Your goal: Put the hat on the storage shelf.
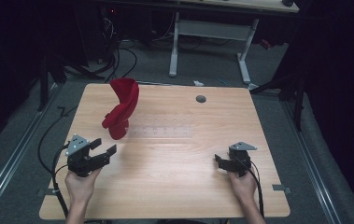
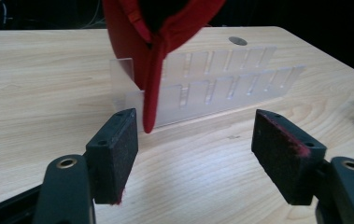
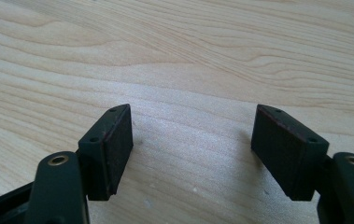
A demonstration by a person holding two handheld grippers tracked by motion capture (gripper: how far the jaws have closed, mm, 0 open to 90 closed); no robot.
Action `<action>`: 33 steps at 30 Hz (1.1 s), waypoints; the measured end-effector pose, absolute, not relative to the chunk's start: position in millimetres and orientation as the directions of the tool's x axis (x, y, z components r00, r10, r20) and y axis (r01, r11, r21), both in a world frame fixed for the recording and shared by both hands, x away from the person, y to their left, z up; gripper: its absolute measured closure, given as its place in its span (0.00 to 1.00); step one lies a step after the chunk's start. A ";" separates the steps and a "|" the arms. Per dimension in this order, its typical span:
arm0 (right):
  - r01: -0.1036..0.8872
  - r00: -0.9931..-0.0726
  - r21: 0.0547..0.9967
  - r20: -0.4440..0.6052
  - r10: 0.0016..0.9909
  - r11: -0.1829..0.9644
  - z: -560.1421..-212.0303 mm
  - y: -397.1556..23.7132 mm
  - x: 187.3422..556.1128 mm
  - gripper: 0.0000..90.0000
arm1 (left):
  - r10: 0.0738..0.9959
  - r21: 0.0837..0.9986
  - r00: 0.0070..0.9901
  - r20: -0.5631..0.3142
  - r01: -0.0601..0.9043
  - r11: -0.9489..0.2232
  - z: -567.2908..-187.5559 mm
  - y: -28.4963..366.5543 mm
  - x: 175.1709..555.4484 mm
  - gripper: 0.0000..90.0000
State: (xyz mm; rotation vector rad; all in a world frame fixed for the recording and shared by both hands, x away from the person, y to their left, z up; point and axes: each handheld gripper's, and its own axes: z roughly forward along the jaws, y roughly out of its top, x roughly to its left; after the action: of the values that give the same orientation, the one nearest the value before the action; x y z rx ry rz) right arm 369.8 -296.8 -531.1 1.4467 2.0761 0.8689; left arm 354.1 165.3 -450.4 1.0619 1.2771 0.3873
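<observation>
**Red cap propped on the clear rack, both grippers empty**

You held the left gripper (image 1: 102, 148) low over the table (image 1: 174, 186), just short of the red cap (image 1: 121, 109), with its jaws spread wide and nothing between them. In the left gripper view the cap's (image 2: 151, 42) brim hung down in front of the clear slotted rack (image 2: 221, 88), its tip level with the top of your left-hand pad (image 2: 118, 154). The cap stood upright because the rack's end slots propped it; whether it was wedged in a slot or merely leaning, the pictures did not show.

Your right gripper (image 1: 222, 162) sat well apart, near the table's right edge, pointed down at bare wood. Its jaws were also wide open and gripped nothing, as the right gripper view (image 3: 191, 140) made plain.

You looked positioned either to take the brim or to have just let it go; I could not tell which. The cap looked top-heavy, so a nudge might tip it off the rack.
</observation>
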 end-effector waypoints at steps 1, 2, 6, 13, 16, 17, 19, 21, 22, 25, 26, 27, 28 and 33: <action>0.648 -0.341 0.720 -0.017 0.940 0.248 -531.1 -296.9 369.9 0.33 | 0.752 0.809 0.309 -0.583 0.304 0.503 -450.8 164.3 352.9 0.35; 0.648 -0.341 0.720 -0.017 0.940 0.248 -531.1 -296.9 369.9 0.33 | 0.748 0.808 0.314 -0.585 0.304 0.504 -451.5 162.9 351.5 0.35; 0.649 -0.339 0.720 -0.017 0.941 0.247 -531.0 -296.8 369.7 0.33 | 0.741 0.806 0.324 -0.588 0.315 0.501 -456.0 156.0 348.1 0.35; 0.649 -0.338 0.720 -0.016 0.941 0.245 -531.1 -296.6 369.7 0.33 | 0.723 0.800 0.351 -0.594 0.350 0.487 -465.0 142.6 343.4 0.38; 0.649 -0.338 0.720 -0.016 0.941 0.245 -531.1 -296.6 369.6 0.33 | 0.716 0.796 0.357 -0.600 0.360 0.487 -468.8 138.0 343.4 0.38; 0.649 -0.338 0.721 -0.016 0.941 0.245 -531.1 -296.6 369.7 0.33 | 0.714 0.796 0.360 -0.600 0.361 0.486 -469.4 136.7 343.3 0.38; 0.649 -0.337 0.721 -0.016 0.941 0.245 -531.1 -296.5 369.6 0.33 | 0.716 0.798 0.364 -0.596 0.367 0.477 -470.8 132.7 342.6 0.38; 0.649 -0.337 0.720 -0.016 0.941 0.245 -531.1 -296.5 369.6 0.33 | 0.717 0.802 0.370 -0.590 0.369 0.470 -471.7 129.9 342.0 0.38; 0.649 -0.337 0.720 -0.016 0.941 0.245 -531.1 -296.5 369.7 0.33 | 0.718 0.803 0.372 -0.588 0.370 0.466 -472.3 128.6 341.9 0.38; 0.649 -0.337 0.720 -0.016 0.941 0.245 -531.1 -296.5 369.6 0.33 | 0.717 0.801 0.372 -0.590 0.380 0.462 -474.9 125.2 341.9 0.38; 0.649 -0.337 0.720 -0.016 0.941 0.245 -531.1 -296.5 369.6 0.33 | 0.717 0.801 0.371 -0.590 0.385 0.459 -476.3 123.9 342.0 0.38; 0.649 -0.337 0.721 -0.016 0.941 0.245 -531.1 -296.5 369.6 0.33 | 0.719 0.799 0.368 -0.590 0.390 0.457 -478.2 121.8 342.2 0.38; 0.649 -0.337 0.720 -0.016 0.941 0.245 -531.1 -296.5 369.6 0.33 | 0.723 0.802 0.367 -0.585 0.391 0.451 -480.0 119.9 342.2 0.38; 0.649 -0.337 0.720 -0.016 0.941 0.244 -531.1 -296.5 369.6 0.33 | 0.723 0.795 0.361 -0.589 0.416 0.441 -487.5 109.9 344.4 0.38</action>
State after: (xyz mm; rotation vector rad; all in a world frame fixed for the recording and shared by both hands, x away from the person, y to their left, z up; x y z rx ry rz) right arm 369.6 -296.5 -531.1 1.4494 2.0733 0.8687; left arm 344.4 109.9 -487.5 1.1730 1.2578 0.2710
